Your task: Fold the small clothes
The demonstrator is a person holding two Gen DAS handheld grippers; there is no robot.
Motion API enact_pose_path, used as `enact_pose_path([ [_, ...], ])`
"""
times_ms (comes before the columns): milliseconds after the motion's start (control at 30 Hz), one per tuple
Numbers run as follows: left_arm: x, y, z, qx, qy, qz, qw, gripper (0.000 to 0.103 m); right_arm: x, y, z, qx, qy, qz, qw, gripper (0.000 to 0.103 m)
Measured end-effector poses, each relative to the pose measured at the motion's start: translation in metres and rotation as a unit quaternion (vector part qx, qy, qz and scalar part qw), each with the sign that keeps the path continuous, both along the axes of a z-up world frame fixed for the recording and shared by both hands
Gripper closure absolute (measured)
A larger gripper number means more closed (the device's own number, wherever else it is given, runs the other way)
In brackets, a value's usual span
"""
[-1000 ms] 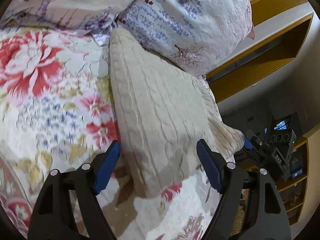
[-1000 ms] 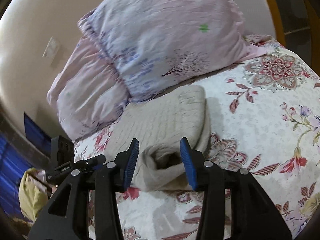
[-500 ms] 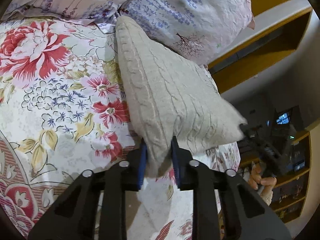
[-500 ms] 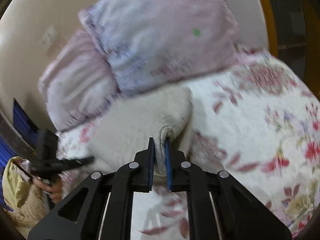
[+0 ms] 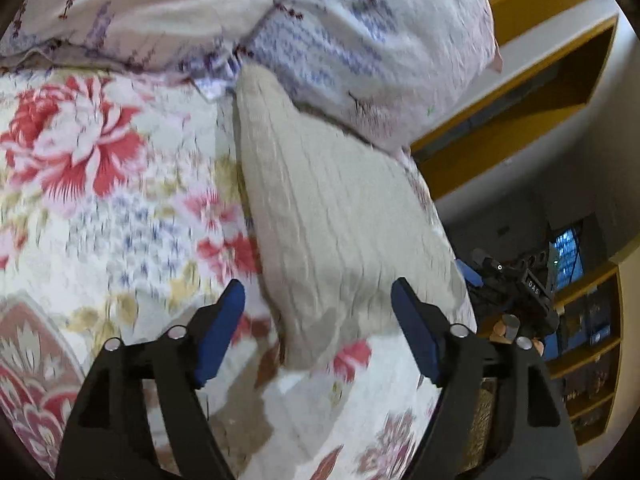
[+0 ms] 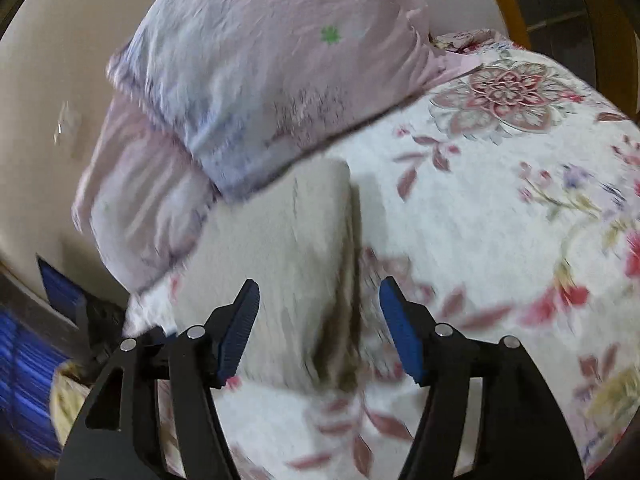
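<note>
A beige cable-knit sweater lies folded on the flowered bedspread, its far end against the pillows. My left gripper is open, its blue pads either side of the sweater's near corner, holding nothing. In the right wrist view the same sweater lies flat in front of my right gripper, which is open and empty over its near edge. The right gripper also shows at the right in the left wrist view.
Two pale purple flowered pillows lean at the head of the bed, also in the left wrist view. Yellow wooden shelves stand beyond the bed's edge. The bedspread stretches to the right of the sweater.
Both grippers were shut on the sweater's near edge half a second ago. Both have let go and opened, and the sweater now lies flat on the bed.
</note>
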State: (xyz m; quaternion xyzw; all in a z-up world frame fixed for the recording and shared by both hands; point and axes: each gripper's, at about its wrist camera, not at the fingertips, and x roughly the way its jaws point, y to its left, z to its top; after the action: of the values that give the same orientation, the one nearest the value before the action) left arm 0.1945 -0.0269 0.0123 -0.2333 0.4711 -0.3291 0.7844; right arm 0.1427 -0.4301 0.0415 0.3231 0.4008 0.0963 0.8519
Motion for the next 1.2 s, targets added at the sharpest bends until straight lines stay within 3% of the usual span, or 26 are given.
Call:
enact_pose_path([
  [133, 0.020, -0.010, 0.003, 0.042, -0.011, 0.033, 0.9985, 0.024, 0.054, -0.004, -0.019, 0.033, 0.052, -0.006, 0.998, 0.038],
  [300, 0.039, -0.034, 0.002, 0.093, -0.016, 0.046, 0.9944, 0.024, 0.087, -0.007, -0.038, 0.056, 0.086, -0.010, 0.995, 0.041],
  [400, 0.044, -0.042, 0.002, 0.119, -0.023, 0.047, 0.9916, 0.020, 0.095, 0.000, -0.042, 0.050, 0.090, 0.001, 0.995, 0.050],
  [500, 0.045, -0.049, 0.004, 0.141, -0.036, 0.047, 0.9882, 0.019, 0.098, 0.008, -0.045, 0.036, 0.090, 0.014, 0.995, 0.071],
  [567, 0.045, -0.052, 0.005, 0.151, -0.042, 0.047, 0.9865, 0.018, 0.099, 0.016, -0.036, -0.002, 0.062, 0.017, 0.998, 0.092],
  [667, 0.045, -0.053, 0.007, 0.157, -0.046, 0.044, 0.9855, 0.017, 0.097, 0.022, -0.009, -0.042, -0.003, 0.014, 0.999, 0.094],
  [733, 0.047, -0.054, 0.006, 0.155, -0.043, 0.043, 0.9861, 0.016, 0.094, 0.029, 0.013, -0.085, -0.052, 0.006, 0.995, 0.094],
  [800, 0.049, -0.054, 0.005, 0.149, -0.041, 0.041, 0.9872, 0.014, 0.099, 0.033, 0.017, -0.122, -0.055, -0.004, 0.991, 0.094],
  [867, 0.049, -0.055, 0.004, 0.146, -0.040, 0.038, 0.9878, 0.014, 0.111, 0.033, 0.001, -0.161, -0.004, -0.020, 0.987, 0.094],
  [967, 0.050, -0.058, 0.002, 0.135, -0.036, 0.032, 0.9896, 0.014, 0.125, 0.031, -0.033, -0.164, 0.062, -0.029, 0.984, 0.094],
  [1067, 0.049, -0.053, 0.000, 0.115, -0.025, 0.029, 0.9926, 0.016, 0.120, 0.026, -0.034, -0.137, 0.056, -0.030, 0.989, 0.091],
  [1100, 0.047, -0.051, 0.000, 0.106, -0.020, 0.028, 0.9938, 0.017, 0.116, 0.022, -0.031, -0.124, 0.055, -0.031, 0.990, 0.086],
  [1167, 0.045, -0.046, -0.001, 0.084, -0.006, 0.023, 0.9962, 0.021, 0.101, 0.010, -0.023, -0.089, 0.050, -0.035, 0.994, 0.057],
  [1200, 0.043, -0.043, -0.002, 0.070, 0.002, 0.018, 0.9974, 0.023, 0.092, 0.005, -0.020, -0.073, 0.044, -0.035, 0.996, 0.051],
])
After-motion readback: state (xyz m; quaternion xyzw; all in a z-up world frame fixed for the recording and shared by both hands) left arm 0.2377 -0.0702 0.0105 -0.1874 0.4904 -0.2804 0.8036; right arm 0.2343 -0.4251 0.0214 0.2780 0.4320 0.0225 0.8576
